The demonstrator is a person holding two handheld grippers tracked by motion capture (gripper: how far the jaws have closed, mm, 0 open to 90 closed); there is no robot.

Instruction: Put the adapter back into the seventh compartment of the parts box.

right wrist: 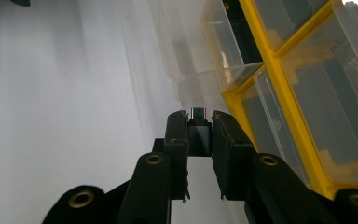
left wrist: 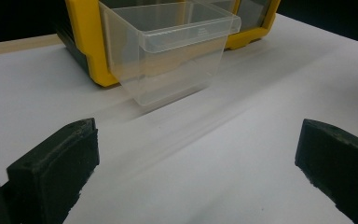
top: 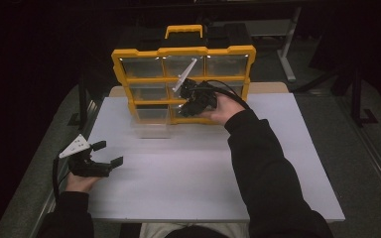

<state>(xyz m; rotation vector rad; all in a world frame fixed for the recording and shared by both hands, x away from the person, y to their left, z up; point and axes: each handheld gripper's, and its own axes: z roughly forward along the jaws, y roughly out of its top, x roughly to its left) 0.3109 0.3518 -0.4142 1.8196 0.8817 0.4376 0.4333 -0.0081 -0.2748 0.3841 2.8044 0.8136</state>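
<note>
A small dark part [right wrist: 199, 128] is clamped between the jaws of the right gripper [right wrist: 199, 122], which is held up against the front of the yellow organizer [top: 183, 51]. In the right gripper view, one metallic end of the part protrudes just beyond the fingertips [right wrist: 177, 122], and the organizer's clear drawers [right wrist: 326, 107] lie close beside and ahead of the jaws. In the high view the right gripper [top: 194, 100] is seen at the lower middle drawers, level with the frame's front face.

A clear bin [left wrist: 168, 51], pulled out of the frame, stands on the white table [left wrist: 242, 158] directly ahead of the left gripper [left wrist: 196, 158], touching the organizer's lower yellow edge. The left gripper's jaws stand wide apart, with nothing between them, and it rests low over the table well short of the bin [top: 151, 130]. In the high view the left gripper [top: 106, 153] is seen at the table's near left side.

The step in hand is judged to be the carrying of the held part toward a storage place. Whether the target is a drawer in the frame or the removed bin cannot be told. The next move is judged to call for the jaws to be brought over an open container before release, so that the part is dropped inside rather than on the table.
</note>
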